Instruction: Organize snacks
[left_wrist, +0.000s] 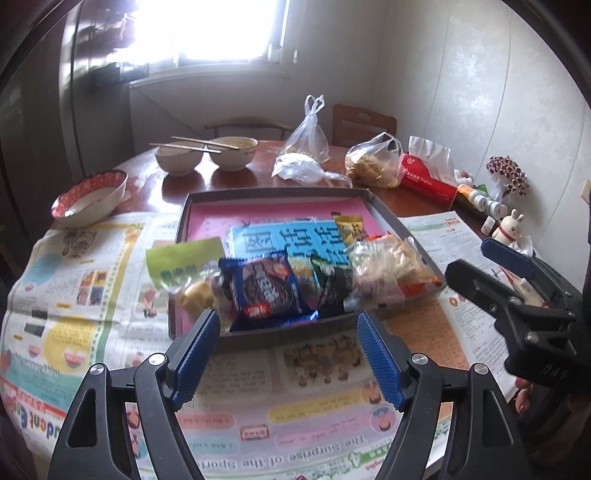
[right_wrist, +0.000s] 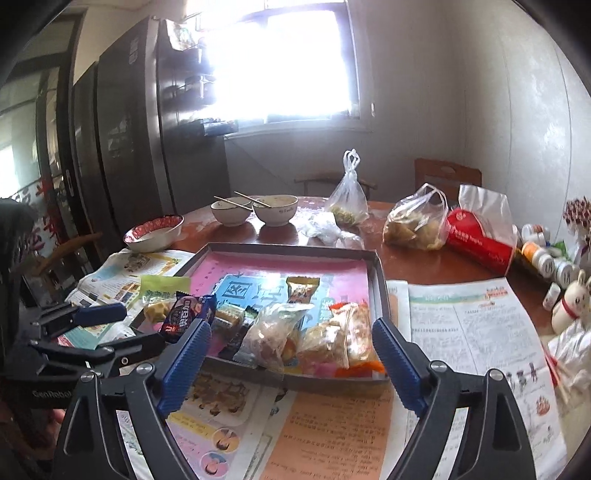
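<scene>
Left wrist: snacks (left_wrist: 266, 291) just beyond empty, parted left tongs (left_wrist: 288, 354)

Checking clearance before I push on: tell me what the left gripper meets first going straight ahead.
Probably the blue cookie packet at the tray's near edge; left gripper is open and empty.
</scene>
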